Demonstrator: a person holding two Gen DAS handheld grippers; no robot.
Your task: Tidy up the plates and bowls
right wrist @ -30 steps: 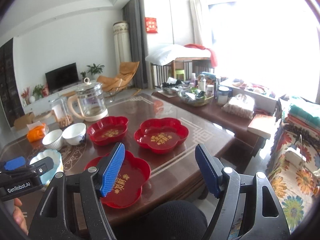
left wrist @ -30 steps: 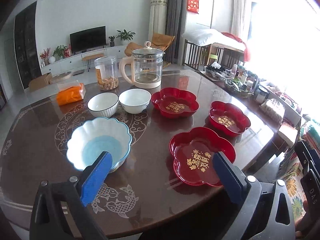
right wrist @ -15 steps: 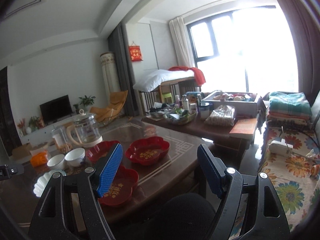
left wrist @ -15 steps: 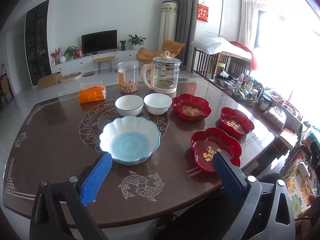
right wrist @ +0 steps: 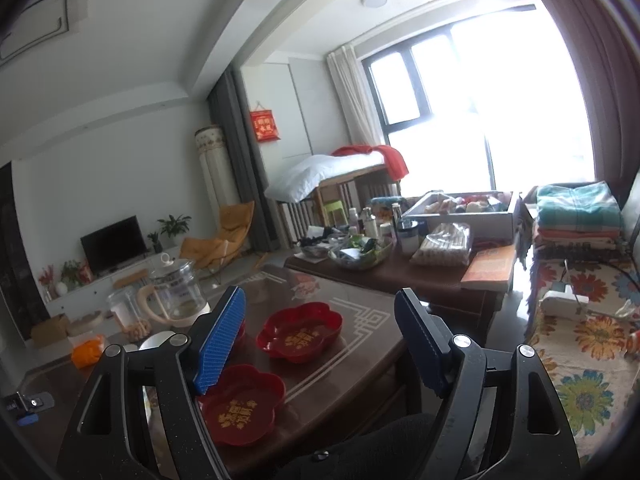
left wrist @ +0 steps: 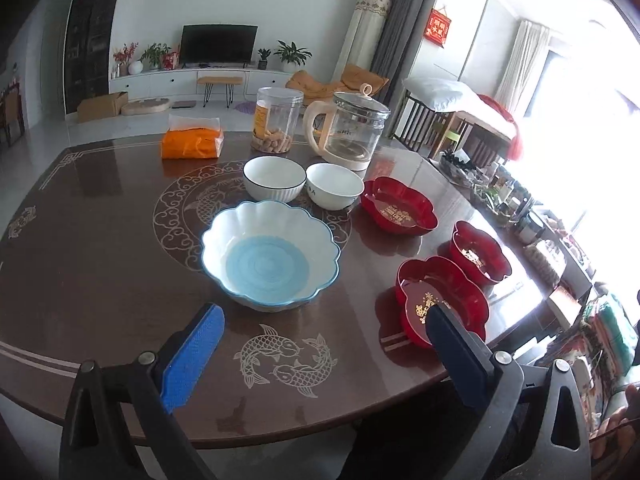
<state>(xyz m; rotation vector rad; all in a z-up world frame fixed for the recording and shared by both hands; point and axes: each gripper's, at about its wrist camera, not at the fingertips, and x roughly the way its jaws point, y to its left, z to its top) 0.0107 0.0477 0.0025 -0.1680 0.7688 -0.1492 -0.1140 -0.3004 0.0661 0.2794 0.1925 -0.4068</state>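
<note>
Bowls (left wrist: pixel 270 255) show only from left wrist; plates (right wrist: pixel 299 332) in both.

The dark wooden table (left wrist: pixel 100 240) bears a scalloped blue bowl (left wrist: pixel 270 258) centrally, two white bowls (left wrist: pixel 274 178) at twelve o'clock, three red plates (left wrist: pixel 440 300) toward three.

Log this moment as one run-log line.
stage: before first pick | left gripper: open, empty | right gripper: open, empty | scalloped blue bowl, two white bowls, three red plates: unstacked on table
</note>
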